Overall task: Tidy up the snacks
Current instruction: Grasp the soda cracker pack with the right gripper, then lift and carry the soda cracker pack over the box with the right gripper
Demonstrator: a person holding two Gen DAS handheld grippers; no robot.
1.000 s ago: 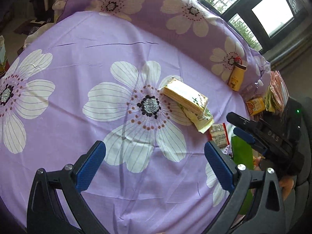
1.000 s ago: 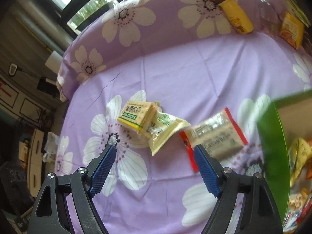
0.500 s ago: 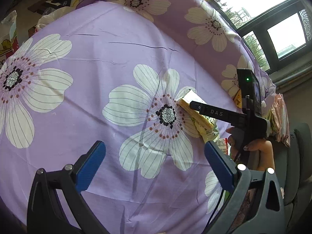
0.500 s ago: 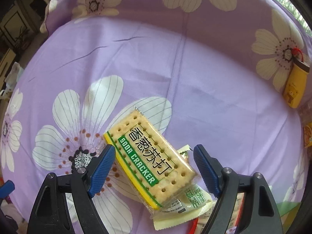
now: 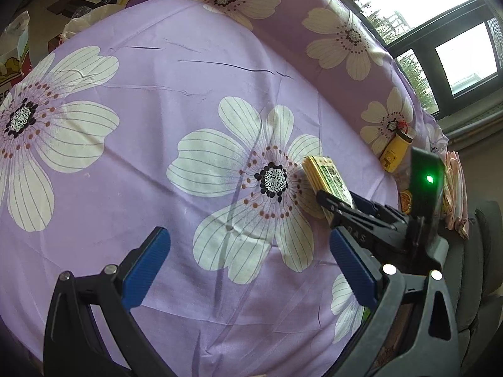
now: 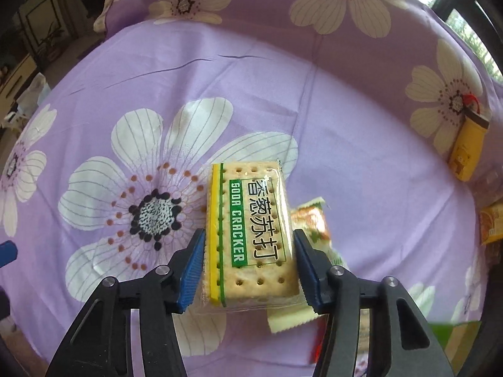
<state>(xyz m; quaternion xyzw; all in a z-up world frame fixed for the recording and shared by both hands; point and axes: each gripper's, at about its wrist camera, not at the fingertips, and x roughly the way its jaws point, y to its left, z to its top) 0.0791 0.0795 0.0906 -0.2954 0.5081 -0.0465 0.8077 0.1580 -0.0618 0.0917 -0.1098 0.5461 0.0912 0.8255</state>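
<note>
A soda cracker pack [image 6: 251,232], yellow and green with a cracker print, sits between the blue pads of my right gripper [image 6: 250,270], which is shut on it, the jaws touching both long sides. The pack also shows in the left wrist view [image 5: 327,182], with the right gripper [image 5: 333,204] reaching onto it from the right. A small green-and-white snack packet [image 6: 311,223] lies under and right of the pack. My left gripper [image 5: 248,267] is open and empty above the purple flowered cloth [image 5: 188,100].
A yellow bottle-shaped item [image 6: 468,147] lies at the far right, also in the left wrist view [image 5: 394,154]. An orange packet [image 6: 492,224] sits at the right edge. Stacked pink packets [image 5: 456,194] lie beyond. A green box corner [image 6: 452,333] shows at lower right.
My right gripper moved in over the soda cracker pack and closed its jaws on it. The left gripper stayed open and shifted slightly.
</note>
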